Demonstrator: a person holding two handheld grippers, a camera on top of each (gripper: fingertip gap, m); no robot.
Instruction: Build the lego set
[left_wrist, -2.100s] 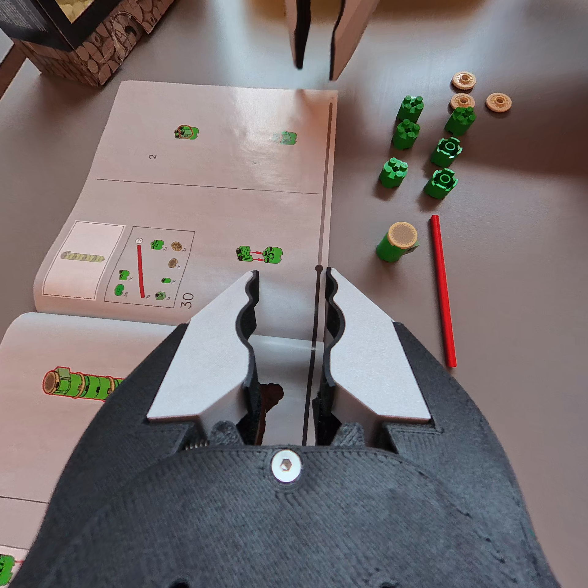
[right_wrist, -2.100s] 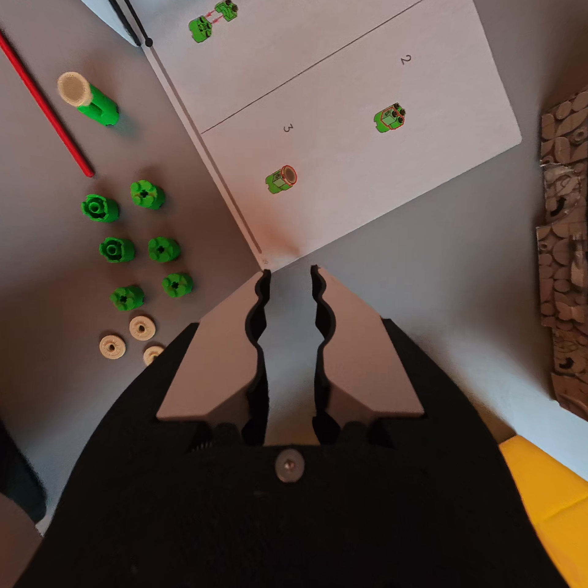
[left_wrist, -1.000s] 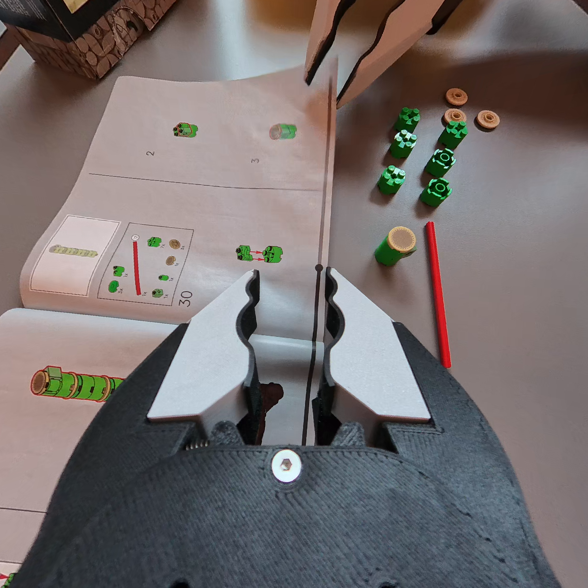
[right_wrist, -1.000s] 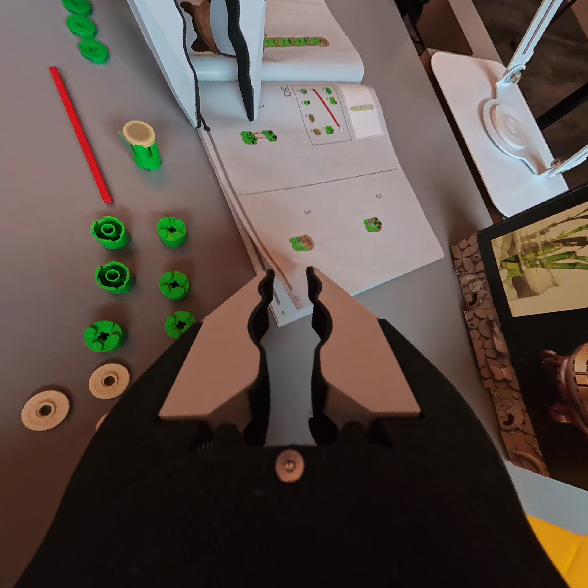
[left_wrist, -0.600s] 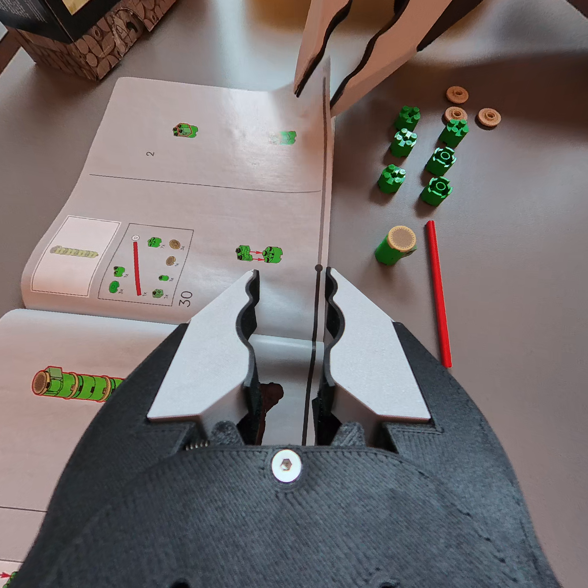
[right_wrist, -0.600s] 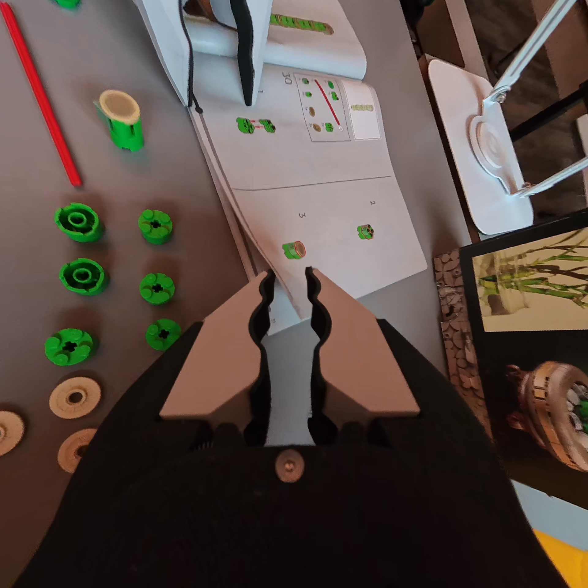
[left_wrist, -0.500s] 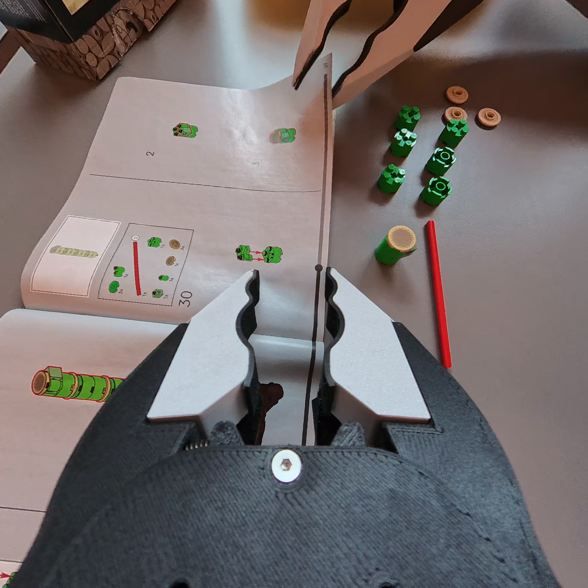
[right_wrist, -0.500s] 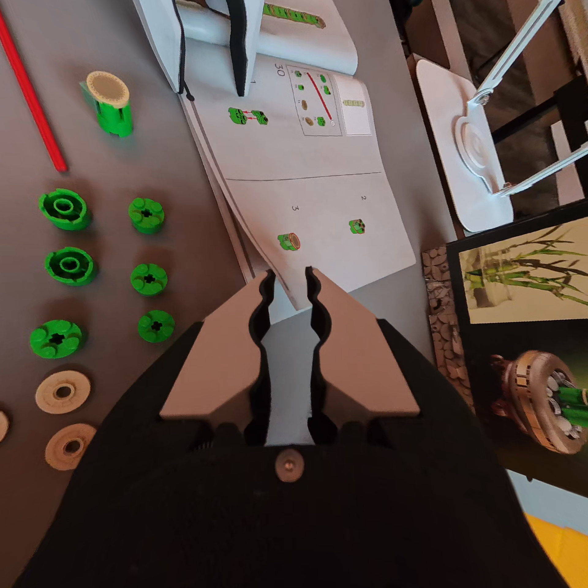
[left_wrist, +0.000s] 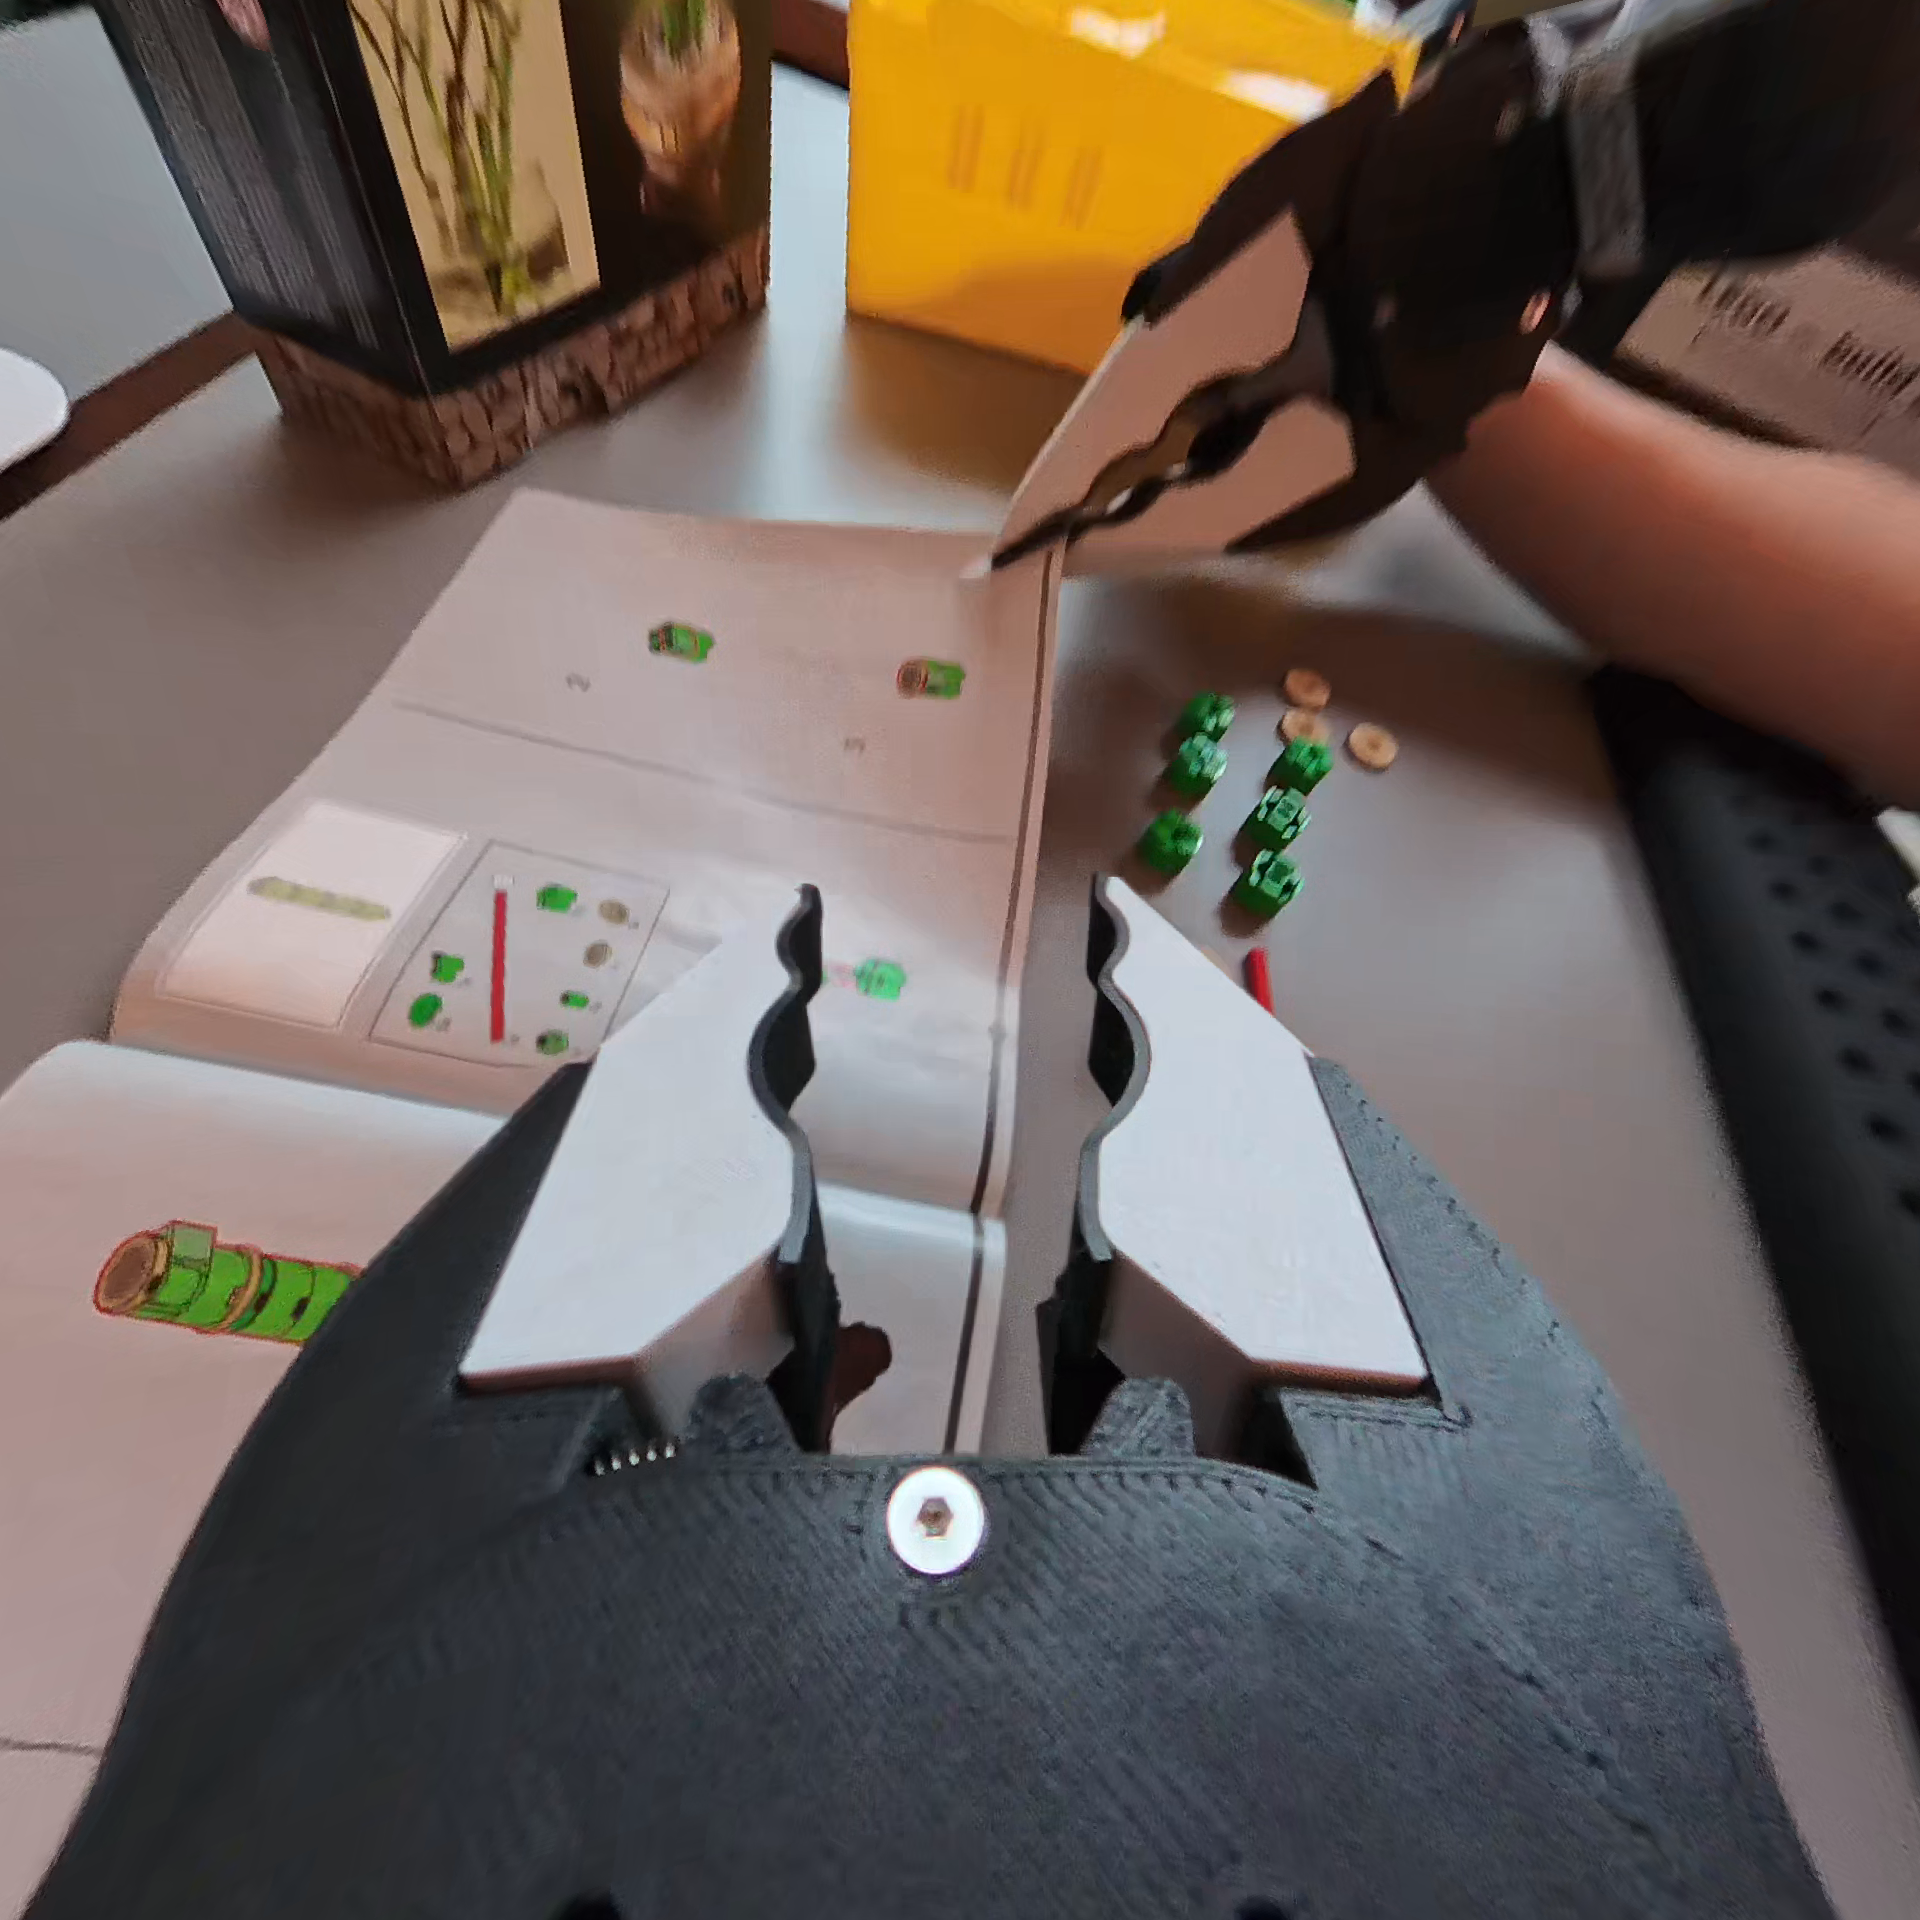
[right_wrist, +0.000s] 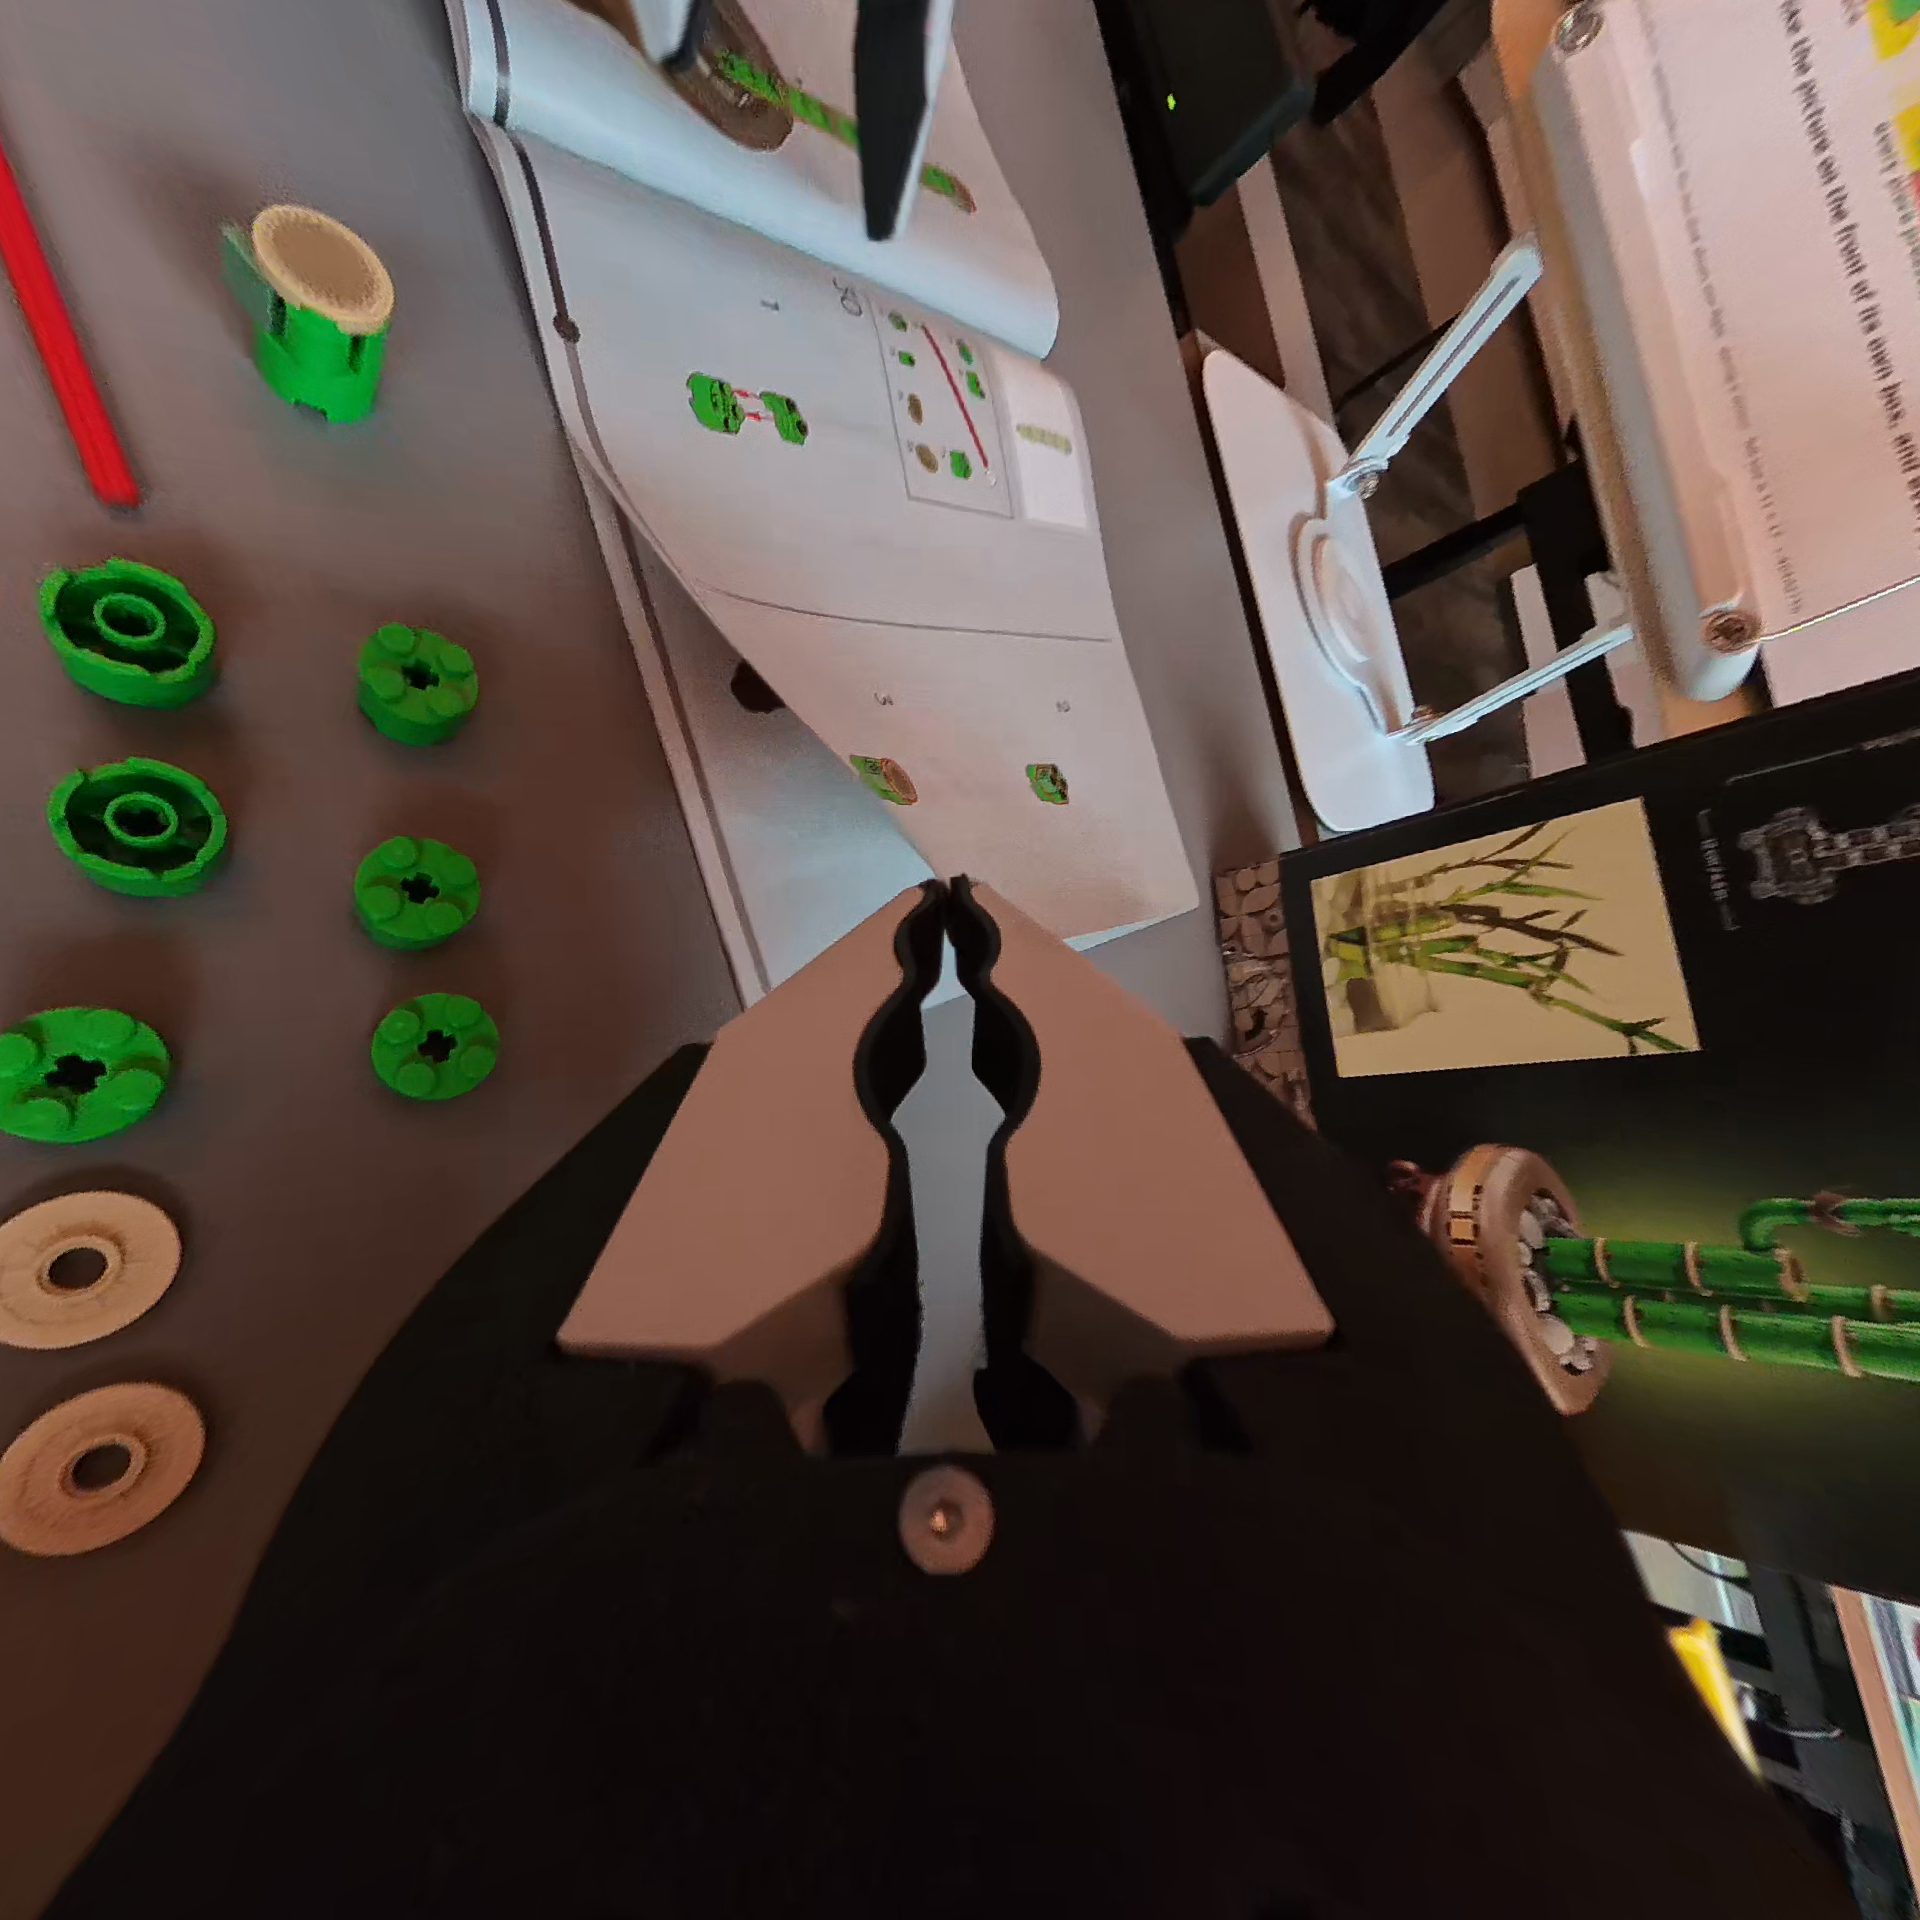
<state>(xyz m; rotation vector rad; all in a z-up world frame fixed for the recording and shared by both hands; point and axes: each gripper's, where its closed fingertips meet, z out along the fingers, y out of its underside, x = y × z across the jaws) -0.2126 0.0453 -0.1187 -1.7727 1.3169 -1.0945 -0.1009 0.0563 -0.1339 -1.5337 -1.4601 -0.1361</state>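
Booklet, instruction: open on the table, left of the loose parts. My right gripper has its jaws pinched together on the near corner of the top page, which curls up off the sheet beneath. Paper, so I judge it light, limp and easy to crease or tear; the outer corner is the right place to hold, with a gentle pull.

Left gripper: jaws spread apart, nothing between them, poised over the booklet's right edge.

Parts, all on the table to the right of the booklet:
- Green round bricks: six, loose, in two rows of three. Three lie studs up in one row; in the other, two show a hollow ring and one shows studs.
- Tan round discs: three in the left wrist view, two in the right wrist view.
- Red rod: one, long and thin. Likely to roll; best gripped mid-length.
- Green cylinder with tan cap: one, already assembled, lying between rod and booklet.

Bricks I judge hard, light and smooth; grip across the round sides.

Set box: one, standing beyond the booklet.
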